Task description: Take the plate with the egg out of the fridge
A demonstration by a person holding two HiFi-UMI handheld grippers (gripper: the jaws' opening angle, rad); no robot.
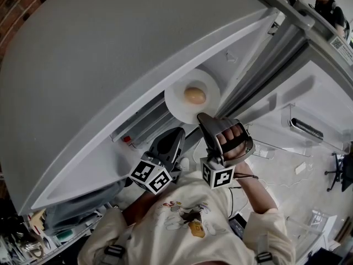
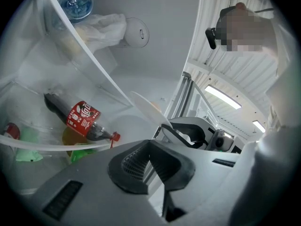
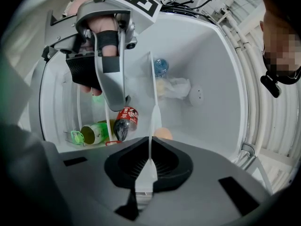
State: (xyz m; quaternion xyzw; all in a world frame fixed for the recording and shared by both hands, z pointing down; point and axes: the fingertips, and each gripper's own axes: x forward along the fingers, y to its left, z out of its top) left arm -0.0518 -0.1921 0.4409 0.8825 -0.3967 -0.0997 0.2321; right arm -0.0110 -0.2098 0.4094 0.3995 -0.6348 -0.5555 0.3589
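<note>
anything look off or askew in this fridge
Nothing spilled. The dark cola bottle with a red label lies on its side beside a green bottle. The round white plate is pinched only at its rim by the right hand-held gripper, so the tan egg could roll.

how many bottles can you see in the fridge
3: a red-label cola bottle lying down, a green bottle right beside it, and a clear bluish bottle further off next to a white bag. More may be hidden.
</note>
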